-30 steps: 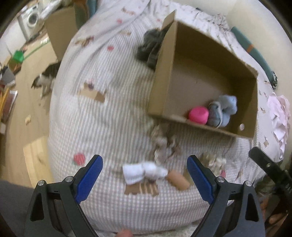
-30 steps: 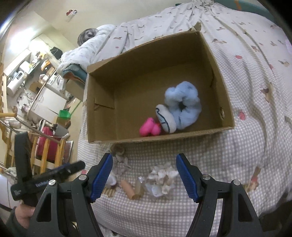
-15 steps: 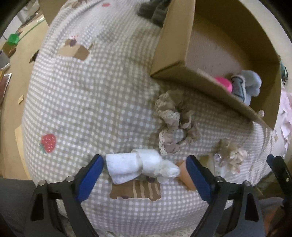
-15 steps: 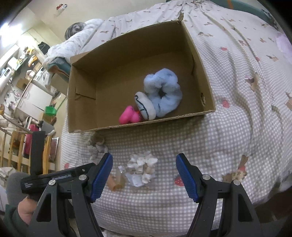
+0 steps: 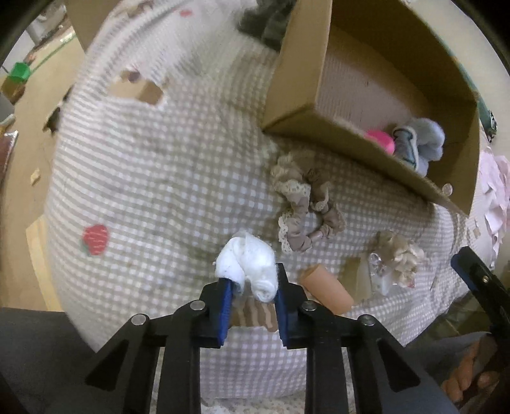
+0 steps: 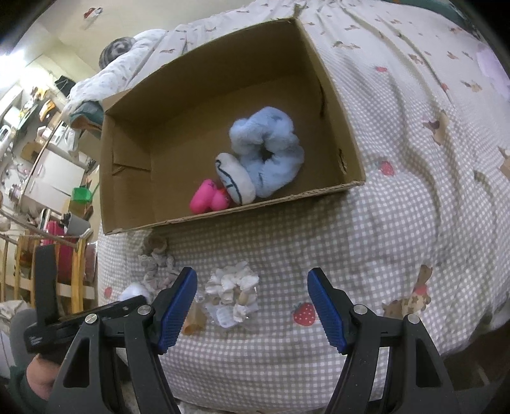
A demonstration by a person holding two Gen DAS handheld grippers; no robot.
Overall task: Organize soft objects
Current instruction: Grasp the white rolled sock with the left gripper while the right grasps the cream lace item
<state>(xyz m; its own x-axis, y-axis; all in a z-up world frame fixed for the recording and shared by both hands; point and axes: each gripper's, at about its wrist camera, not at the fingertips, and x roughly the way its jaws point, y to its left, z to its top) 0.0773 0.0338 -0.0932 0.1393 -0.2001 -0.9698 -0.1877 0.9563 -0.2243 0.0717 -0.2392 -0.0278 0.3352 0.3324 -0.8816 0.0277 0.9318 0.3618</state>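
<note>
My left gripper (image 5: pixel 251 283) is shut on a rolled white sock (image 5: pixel 247 262) just above the checked bed cover. A beige lace scrunchie (image 5: pixel 302 207), a peach roll (image 5: pixel 328 288) and a cream scrunchie (image 5: pixel 398 258) lie beside it. The open cardboard box (image 6: pixel 331 95) holds a blue fluffy scrunchie (image 6: pixel 267 146), a white rolled sock (image 6: pixel 234 181) and a pink item (image 6: pixel 207 199). My right gripper (image 6: pixel 251 304) is open and empty, over the cream scrunchie (image 6: pixel 231 285), in front of the box.
The checked cover with strawberry prints (image 6: pixel 414 223) covers the bed. A grey cloth (image 5: pixel 264 19) lies behind the box. The floor with a green tub (image 5: pixel 19 71) is at the left. Chairs and shelves (image 6: pixel 47 254) stand left of the bed.
My left gripper has closed on the white sock and lifted it slightly. My right gripper has drifted a little toward the cream scrunchie and stays open.
</note>
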